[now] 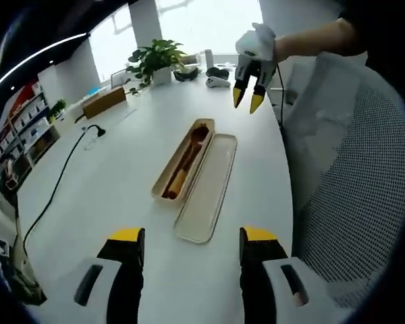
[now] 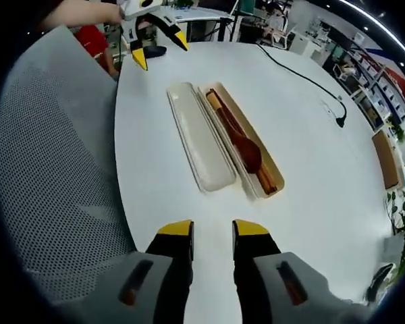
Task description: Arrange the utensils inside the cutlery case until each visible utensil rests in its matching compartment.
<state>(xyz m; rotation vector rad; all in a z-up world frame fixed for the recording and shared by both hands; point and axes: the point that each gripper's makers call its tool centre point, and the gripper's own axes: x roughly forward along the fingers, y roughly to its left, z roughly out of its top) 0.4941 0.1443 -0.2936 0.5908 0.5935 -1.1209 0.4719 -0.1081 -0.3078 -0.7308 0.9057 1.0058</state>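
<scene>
The cutlery case [image 1: 183,162] lies open near the middle of the white table [image 1: 108,196], and its lid [image 1: 208,190] lies just beside it, touching along one long edge, hollow side up. Inside the case are wooden utensils: a dark spoon [image 2: 241,140] w/ the bowl toward one end, and what looks like chopsticks [image 2: 264,179] under or beside it; I cannot tell exactly how many pieces, or whether the tray has dividers.

Left gripper [image 1: 192,236] is low at the table edge, its fingers wide apart, holding nothing. Right gripper [image 2: 212,229] is also at the near edge, fingers apart but w/ a narrower gap, empty too. Both are well apart from the case. In the left gripper view the right gripper shows in the air beyond the case, a gloved hand [image 1: 255,42] on it.

Handling, as judgement: wooden pieces are probably light and stiff, not fragile, but smooth and thin, so they may slip or roll between the fingers. Best hold is approx. the mid handle of the spoon, across its narrow width, not on the rounded bowl. The case looks like light plastic and may slide on the smooth table when a utensil is pushed, so the other gripper should steady its rim. The lid is shallow and empty; no need to touch it now.

A mesh chair [image 2: 54,169] stands near the table edge, and a black cable [image 1: 57,185] runs across the table away from the case.
</scene>
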